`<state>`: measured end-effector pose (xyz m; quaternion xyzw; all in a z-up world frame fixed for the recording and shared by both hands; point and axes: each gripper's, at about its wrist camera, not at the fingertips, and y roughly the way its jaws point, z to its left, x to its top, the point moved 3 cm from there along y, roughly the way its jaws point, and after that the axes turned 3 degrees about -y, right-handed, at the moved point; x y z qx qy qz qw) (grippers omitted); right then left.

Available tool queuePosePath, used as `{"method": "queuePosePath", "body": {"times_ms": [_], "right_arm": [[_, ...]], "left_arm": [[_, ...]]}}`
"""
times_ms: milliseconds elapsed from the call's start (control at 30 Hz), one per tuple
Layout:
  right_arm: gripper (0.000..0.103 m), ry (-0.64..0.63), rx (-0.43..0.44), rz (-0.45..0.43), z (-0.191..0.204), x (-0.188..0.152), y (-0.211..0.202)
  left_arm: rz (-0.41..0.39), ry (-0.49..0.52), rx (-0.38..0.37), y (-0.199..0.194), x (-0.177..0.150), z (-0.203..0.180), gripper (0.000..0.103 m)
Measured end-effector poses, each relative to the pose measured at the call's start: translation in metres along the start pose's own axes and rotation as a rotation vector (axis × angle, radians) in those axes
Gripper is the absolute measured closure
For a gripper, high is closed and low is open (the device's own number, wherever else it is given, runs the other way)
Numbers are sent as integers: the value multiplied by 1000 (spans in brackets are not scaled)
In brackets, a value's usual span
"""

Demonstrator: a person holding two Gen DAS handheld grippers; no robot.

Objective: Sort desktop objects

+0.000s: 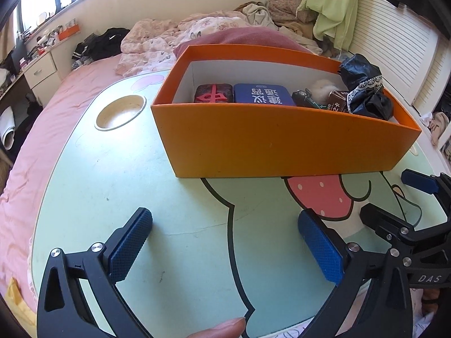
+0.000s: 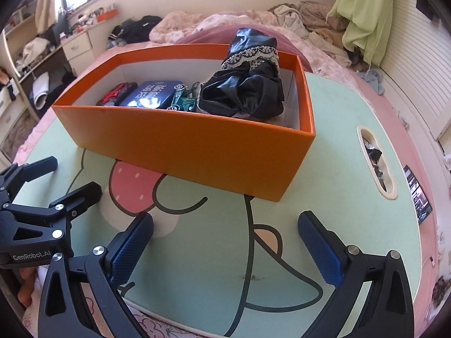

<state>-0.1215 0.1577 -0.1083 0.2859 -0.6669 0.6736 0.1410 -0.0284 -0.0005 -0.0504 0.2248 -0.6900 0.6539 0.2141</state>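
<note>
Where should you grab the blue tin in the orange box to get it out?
Probably from above, pinching the blue tin across its two long edges: it lies flat in the orange box, whose tall walls block any sideways reach. The red tile sits close beside it, so that finger has little room.

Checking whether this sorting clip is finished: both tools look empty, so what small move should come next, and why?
Probably just draw both tools back and stop. The left tool and right tool stand open with nothing between their pads, over bare tabletop. The blue tin, toy car and black fabric bundle already lie inside the orange box, and nothing loose shows on the tabletop.
</note>
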Motion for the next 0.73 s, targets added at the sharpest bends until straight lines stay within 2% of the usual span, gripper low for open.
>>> {"method": "queuePosePath", "body": {"times_ms": [733], "right_arm": [[0,1,0,-1,0,-1,0]], "left_arm": [[-9,16,-15,-5,1,2,0]]}}
